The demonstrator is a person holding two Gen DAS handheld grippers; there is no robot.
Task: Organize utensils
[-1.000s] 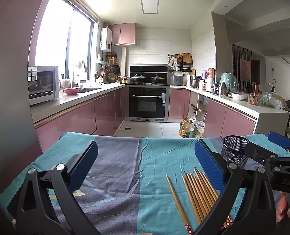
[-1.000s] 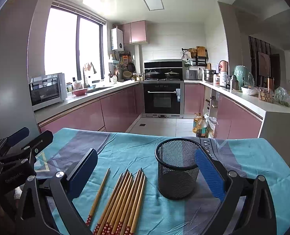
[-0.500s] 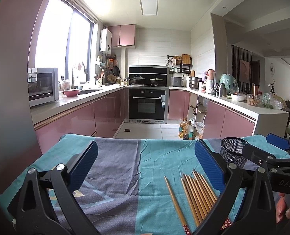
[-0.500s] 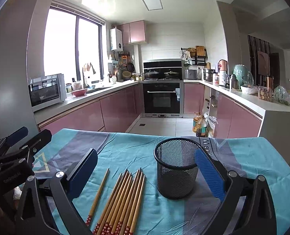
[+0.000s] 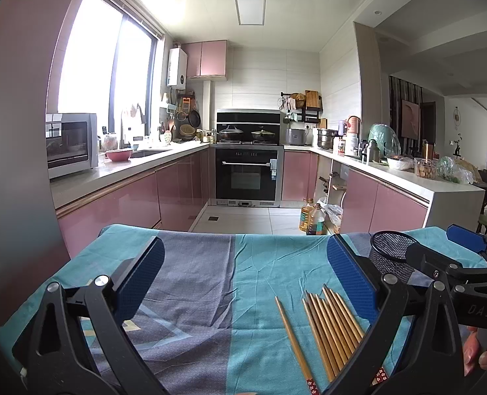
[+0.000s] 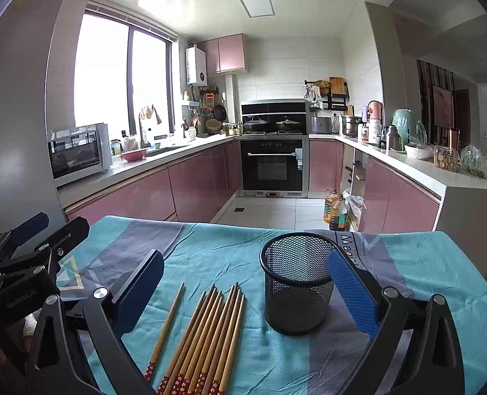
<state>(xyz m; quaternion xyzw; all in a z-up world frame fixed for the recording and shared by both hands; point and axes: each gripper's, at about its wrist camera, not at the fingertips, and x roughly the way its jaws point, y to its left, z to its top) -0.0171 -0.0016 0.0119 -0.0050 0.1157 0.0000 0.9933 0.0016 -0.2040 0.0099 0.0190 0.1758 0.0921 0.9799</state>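
Note:
Several wooden chopsticks (image 6: 207, 339) with red patterned ends lie side by side on the teal and grey tablecloth (image 6: 210, 250), one single chopstick (image 6: 166, 326) a little apart to their left. A black mesh cup (image 6: 297, 283) stands upright just right of them. My right gripper (image 6: 245, 291) is open and empty, held above the chopsticks and cup. My left gripper (image 5: 243, 279) is open and empty, over the cloth left of the chopsticks (image 5: 333, 326). The cup (image 5: 389, 253) shows partly behind the right gripper's body (image 5: 453, 276) in the left wrist view.
The table's far edge (image 6: 243, 227) drops to the kitchen floor, where oil bottles (image 6: 335, 210) stand. Pink cabinets and counters run around the room, with an oven (image 6: 273, 164) at the back. The left gripper's body (image 6: 23, 273) sits at the left in the right wrist view.
Both grippers have drifted slightly; the view has barely shifted. The chopsticks and cup have not moved, and both grippers stay open.

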